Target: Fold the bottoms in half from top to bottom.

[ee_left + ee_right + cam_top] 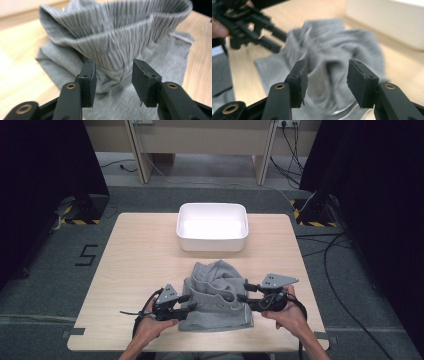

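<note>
The grey garment (216, 295) lies bunched on the near half of the wooden table (140, 255), directly between the two grippers. The left gripper (186, 304) sits at the garment's left edge, jaws spread with a clear gap; in the left gripper view a ribbed fold of the cloth (117, 47) stands just ahead of the pads, and neither pad presses on it. The right gripper (242, 293) sits at the garment's right edge, jaws likewise spread; in the right gripper view the fabric (332, 65) lies beyond and below the pads, not pinched. Nothing is held by either gripper. Beyond the garment, farther from both grippers, a white tub (212, 226) stands on the far half of the table, just apart from the cloth's far edge. Bare tabletop lies open outward of each gripper: a wide strip to the left of the left one, a narrower strip between the right one and the table's right edge. The table's near edge (200, 346) runs close behind both hands.
</note>
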A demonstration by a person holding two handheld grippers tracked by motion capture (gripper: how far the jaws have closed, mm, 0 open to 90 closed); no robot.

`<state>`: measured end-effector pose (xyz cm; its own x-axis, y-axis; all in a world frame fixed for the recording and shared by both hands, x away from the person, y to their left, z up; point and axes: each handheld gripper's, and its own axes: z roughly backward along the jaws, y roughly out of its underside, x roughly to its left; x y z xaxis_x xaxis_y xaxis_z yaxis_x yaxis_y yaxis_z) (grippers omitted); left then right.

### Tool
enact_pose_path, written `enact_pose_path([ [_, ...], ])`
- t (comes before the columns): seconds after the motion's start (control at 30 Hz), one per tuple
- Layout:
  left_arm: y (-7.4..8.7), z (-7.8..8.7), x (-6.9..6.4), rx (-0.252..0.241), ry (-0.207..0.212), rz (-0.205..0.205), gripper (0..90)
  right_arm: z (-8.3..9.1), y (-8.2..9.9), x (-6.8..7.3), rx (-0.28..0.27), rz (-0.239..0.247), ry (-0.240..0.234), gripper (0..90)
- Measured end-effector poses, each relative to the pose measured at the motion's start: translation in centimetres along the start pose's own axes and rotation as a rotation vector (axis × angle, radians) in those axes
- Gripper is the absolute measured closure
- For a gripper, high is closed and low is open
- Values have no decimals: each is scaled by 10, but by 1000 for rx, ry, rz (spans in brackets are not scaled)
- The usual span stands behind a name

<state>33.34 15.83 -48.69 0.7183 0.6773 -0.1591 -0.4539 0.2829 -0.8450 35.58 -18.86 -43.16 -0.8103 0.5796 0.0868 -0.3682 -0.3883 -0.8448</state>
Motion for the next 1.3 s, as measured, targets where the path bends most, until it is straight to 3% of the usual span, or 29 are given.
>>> enact_pose_path([
  [0.07, -4, 4, 5, -31, -22, 25, 514, -3, -7, -7, -2, -19, 49, 523],
  [0.17, -8, 3, 14, -40, -104, 60, 496, -23, -14, -14, 37, -37, 65, 524],
  [0.2, -8, 3, 14, -40, -104, 60, 492, -31, -15, -14, 63, -33, 63, 524],
  [0.23, -9, -1, 21, -20, -140, 70, 488, -40, -15, -14, 83, -28, 57, 525],
  [0.3, -7, -5, 26, 4, -167, 87, 481, -53, -16, -9, 105, -18, 29, 538],
  [0.4, -2, -7, 28, 32, -168, 89, 471, -59, -14, 9, 133, 31, -33, 567],
  [0.57, 0, -7, 25, 33, -169, 79, 464, -61, 8, 42, 201, 121, -74, 608],
  [0.77, 1, -16, 18, 56, -164, 47, 449, -68, 30, 54, 253, 150, -79, 622],
  [1.03, 15, -30, 16, 113, -176, 33, 415, -52, 13, 45, 166, 108, -55, 550],
  [1.17, 18, -29, 17, 104, -176, 46, 407, -46, -3, 30, 100, 89, -7, 521],
  [1.3, 20, -26, 19, 101, -188, 59, 364, -51, -24, 12, 77, 58, 29, 491],
])
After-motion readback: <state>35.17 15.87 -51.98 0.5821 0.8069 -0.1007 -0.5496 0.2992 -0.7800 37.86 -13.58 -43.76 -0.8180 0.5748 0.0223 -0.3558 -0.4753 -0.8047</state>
